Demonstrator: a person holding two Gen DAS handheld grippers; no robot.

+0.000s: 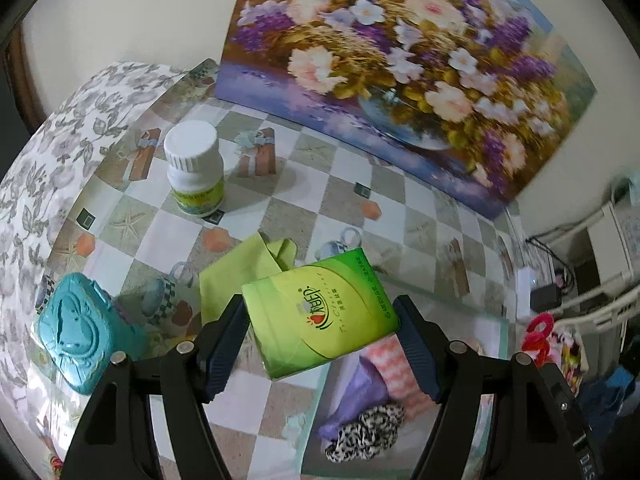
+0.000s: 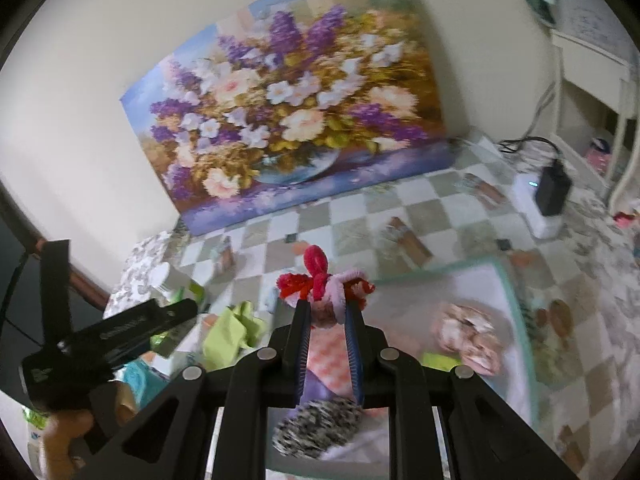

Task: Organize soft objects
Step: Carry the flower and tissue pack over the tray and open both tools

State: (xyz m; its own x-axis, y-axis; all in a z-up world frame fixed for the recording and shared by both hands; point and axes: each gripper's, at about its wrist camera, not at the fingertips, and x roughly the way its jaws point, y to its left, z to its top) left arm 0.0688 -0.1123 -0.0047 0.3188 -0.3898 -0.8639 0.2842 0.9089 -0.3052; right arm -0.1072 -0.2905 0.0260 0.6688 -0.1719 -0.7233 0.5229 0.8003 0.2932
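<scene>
My left gripper (image 1: 320,328) is shut on a green tissue pack (image 1: 320,312), its pads on the pack's two sides, and holds it above the table. A yellow-green cloth (image 1: 244,268) lies crumpled under it. My right gripper (image 2: 328,316) is shut on a fuzzy red and pink looped thing (image 2: 324,284) that sticks out past the fingertips. Below it a shallow tray with a pale green rim (image 2: 520,320) holds a pink checked cloth (image 2: 328,360), a leopard-print scrunchie (image 2: 316,428) and a pink flowered scrunchie (image 2: 468,336). A purple cloth (image 1: 360,392) lies in the tray too.
A white bottle (image 1: 194,168) and a teal heart-embossed box (image 1: 76,332) stand on the checked tablecloth at the left. A large flower painting (image 1: 400,60) leans on the back wall. A white power strip with a black adapter (image 2: 552,192) sits at the right.
</scene>
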